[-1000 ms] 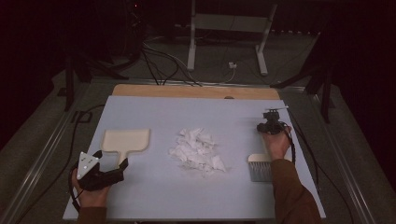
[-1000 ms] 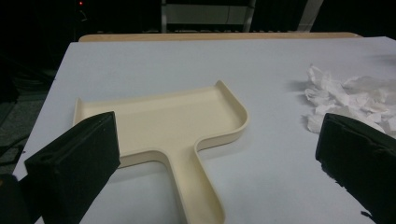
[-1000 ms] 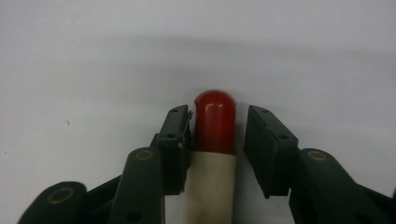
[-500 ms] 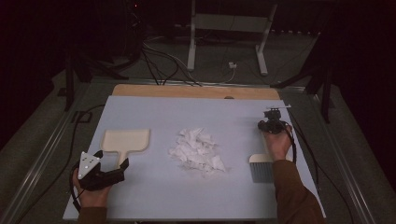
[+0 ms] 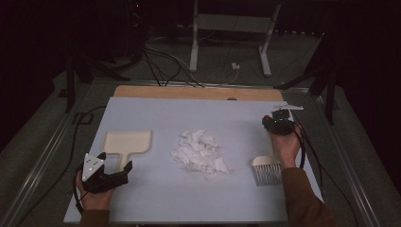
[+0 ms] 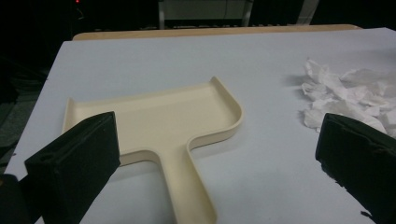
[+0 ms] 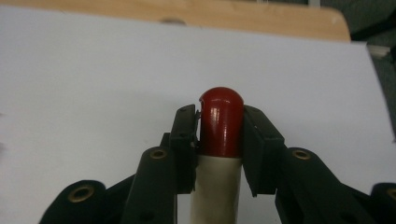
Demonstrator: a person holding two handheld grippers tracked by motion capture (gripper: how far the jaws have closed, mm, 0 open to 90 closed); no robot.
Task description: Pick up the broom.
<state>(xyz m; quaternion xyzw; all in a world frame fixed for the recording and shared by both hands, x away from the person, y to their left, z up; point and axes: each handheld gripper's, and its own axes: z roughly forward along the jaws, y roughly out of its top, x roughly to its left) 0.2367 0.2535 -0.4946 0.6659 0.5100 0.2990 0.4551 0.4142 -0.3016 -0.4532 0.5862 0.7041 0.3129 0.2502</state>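
Left hand-held gripper (image 5: 124, 171): jaws wide apart, empty, at dustpan (image 6: 159, 119) handle.
Right hand-held gripper (image 7: 219, 135): clamped on brush (image 5: 266, 169) handle's red tip.

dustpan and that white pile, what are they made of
The dustpan looks like moulded plastic: cream, smooth, matt, with a thin raised rim and rounded corners. The white pile looks like torn tissue or thin paper: crumpled, ragged-edged scraps; which of the two is hard to tell.

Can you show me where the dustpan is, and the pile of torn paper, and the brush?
Flat cream plastic dustpan (image 6: 154, 116): left gripper view, on its shallow tray.
Heap of torn white paper scraps (image 5: 201, 152): high view, on the middle of the heap.
Brush with pale bristles and red-tipped handle (image 5: 266, 172): high view, on its bristles.
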